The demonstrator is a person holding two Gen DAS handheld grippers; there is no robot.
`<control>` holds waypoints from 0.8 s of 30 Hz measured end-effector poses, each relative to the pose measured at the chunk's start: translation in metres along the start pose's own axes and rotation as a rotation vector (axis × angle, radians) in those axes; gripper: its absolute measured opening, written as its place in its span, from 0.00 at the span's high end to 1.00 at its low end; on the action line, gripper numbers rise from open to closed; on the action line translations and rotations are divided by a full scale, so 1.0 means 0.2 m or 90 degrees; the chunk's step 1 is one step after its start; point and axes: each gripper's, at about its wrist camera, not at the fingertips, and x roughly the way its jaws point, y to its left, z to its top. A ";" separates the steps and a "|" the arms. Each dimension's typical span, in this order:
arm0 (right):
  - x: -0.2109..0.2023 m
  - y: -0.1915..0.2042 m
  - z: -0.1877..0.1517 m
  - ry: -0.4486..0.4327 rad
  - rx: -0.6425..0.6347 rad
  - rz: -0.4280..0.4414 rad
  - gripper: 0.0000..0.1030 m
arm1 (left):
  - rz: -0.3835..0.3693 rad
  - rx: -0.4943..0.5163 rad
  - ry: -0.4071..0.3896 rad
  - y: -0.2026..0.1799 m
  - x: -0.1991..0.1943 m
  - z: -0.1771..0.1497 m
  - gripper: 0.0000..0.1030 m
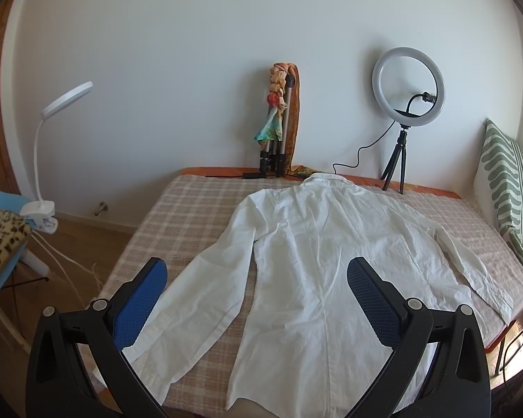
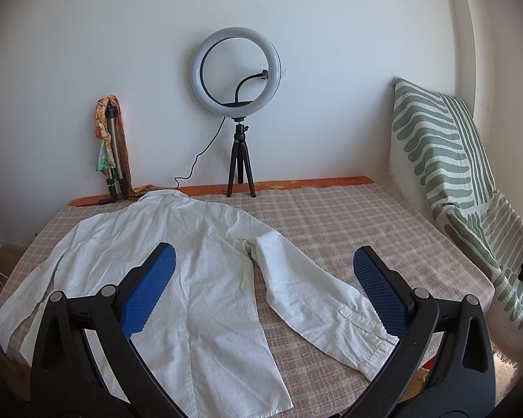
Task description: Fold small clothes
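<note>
A white long-sleeved shirt (image 1: 310, 261) lies flat, back up, on the checked bed cover (image 1: 198, 209), collar toward the wall, both sleeves spread out. My left gripper (image 1: 258, 271) is open and empty above the shirt's lower left part. In the right wrist view the shirt (image 2: 198, 264) fills the left and middle. My right gripper (image 2: 265, 261) is open and empty above the shirt's right sleeve (image 2: 317, 296), with its cuff near the right finger.
A ring light on a small tripod (image 2: 239, 111) and a folded tripod with a colourful scarf (image 1: 279, 122) stand by the wall. A green-striped cushion (image 2: 446, 160) leans at the right. A clip lamp (image 1: 48, 160) and blue chair (image 1: 0, 244) stand left of the bed.
</note>
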 end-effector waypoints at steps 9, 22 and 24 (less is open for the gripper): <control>0.00 0.01 0.00 -0.002 -0.002 -0.001 0.00 | 0.000 0.000 0.000 0.00 0.00 0.00 0.00; -0.01 0.01 0.02 -0.002 -0.004 0.000 0.00 | 0.004 -0.005 0.000 0.02 -0.01 -0.01 0.00; 0.00 0.01 0.02 -0.001 -0.004 0.000 0.00 | 0.004 -0.004 -0.001 0.02 -0.01 -0.01 0.00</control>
